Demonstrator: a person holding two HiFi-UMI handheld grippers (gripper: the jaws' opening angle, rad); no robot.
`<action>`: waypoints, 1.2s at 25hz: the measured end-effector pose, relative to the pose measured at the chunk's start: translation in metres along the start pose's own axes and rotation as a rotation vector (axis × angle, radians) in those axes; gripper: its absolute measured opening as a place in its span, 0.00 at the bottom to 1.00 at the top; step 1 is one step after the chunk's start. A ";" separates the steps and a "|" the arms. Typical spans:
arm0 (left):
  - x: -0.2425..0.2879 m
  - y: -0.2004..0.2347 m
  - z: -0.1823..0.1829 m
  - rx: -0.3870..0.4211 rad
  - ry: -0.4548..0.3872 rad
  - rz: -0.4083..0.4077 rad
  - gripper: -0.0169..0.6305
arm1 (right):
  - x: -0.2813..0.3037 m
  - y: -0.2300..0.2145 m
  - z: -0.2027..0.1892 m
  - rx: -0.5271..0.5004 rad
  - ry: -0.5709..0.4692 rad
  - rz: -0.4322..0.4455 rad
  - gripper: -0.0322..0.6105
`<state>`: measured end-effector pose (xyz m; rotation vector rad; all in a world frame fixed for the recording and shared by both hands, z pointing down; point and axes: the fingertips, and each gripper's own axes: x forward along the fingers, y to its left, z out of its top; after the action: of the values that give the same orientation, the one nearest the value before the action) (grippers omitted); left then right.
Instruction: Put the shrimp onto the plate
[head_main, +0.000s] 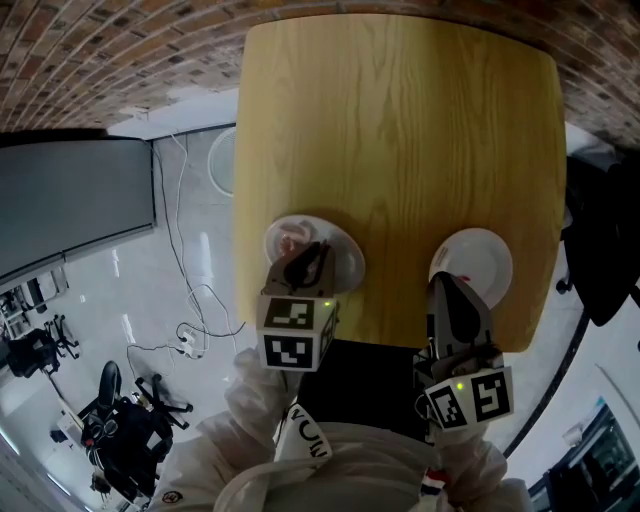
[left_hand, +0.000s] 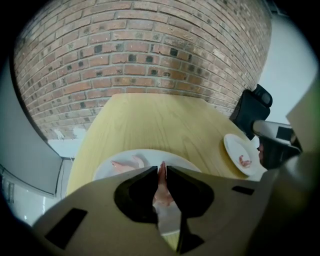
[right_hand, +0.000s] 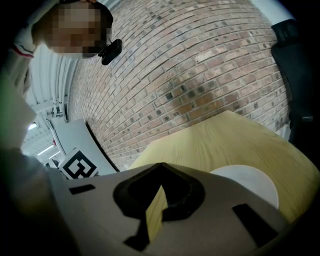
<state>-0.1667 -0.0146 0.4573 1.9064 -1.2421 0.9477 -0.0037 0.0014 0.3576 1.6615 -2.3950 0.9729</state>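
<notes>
Two round white plates are sitting well apart on the light wooden table (head_main: 400, 120), close to the edge by the person. The left gripper (head_main: 310, 258) is hanging over the left plate (head_main: 347, 264). Its tips are pointing away from the person and down at the plate. Its tongs are pinching a pink shrimp (left_hand: 162, 186), and the thin end is poking out at the tips. I cannot tell if this shrimp is touching the plate. A second pink shrimp (left_hand: 127, 163) is lying on the same plate, just left of the tongs.

The right gripper (head_main: 447, 285) is hovering at the near rim of the right plate (head_main: 490, 250), with its tips pointing at it. Its tongs are pressed together and are holding nothing. A third pink shrimp (left_hand: 245, 161) is lying on that right plate.

The person's white sleeves (head_main: 250, 395) are showing just behind the grippers, and both arms are tucked in near the body.
</notes>
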 end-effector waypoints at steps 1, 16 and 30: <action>-0.001 -0.001 0.001 0.005 -0.005 0.001 0.12 | -0.002 0.000 0.000 0.001 -0.003 -0.002 0.09; -0.019 -0.050 0.014 0.112 -0.058 -0.020 0.12 | -0.056 -0.030 0.008 0.023 -0.071 -0.079 0.09; -0.010 -0.174 0.036 0.337 -0.129 -0.187 0.12 | -0.121 -0.094 0.018 0.066 -0.136 -0.217 0.09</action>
<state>0.0007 0.0173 0.4062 2.3335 -0.9989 0.9955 0.1332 0.0707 0.3382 2.0216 -2.2199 0.9408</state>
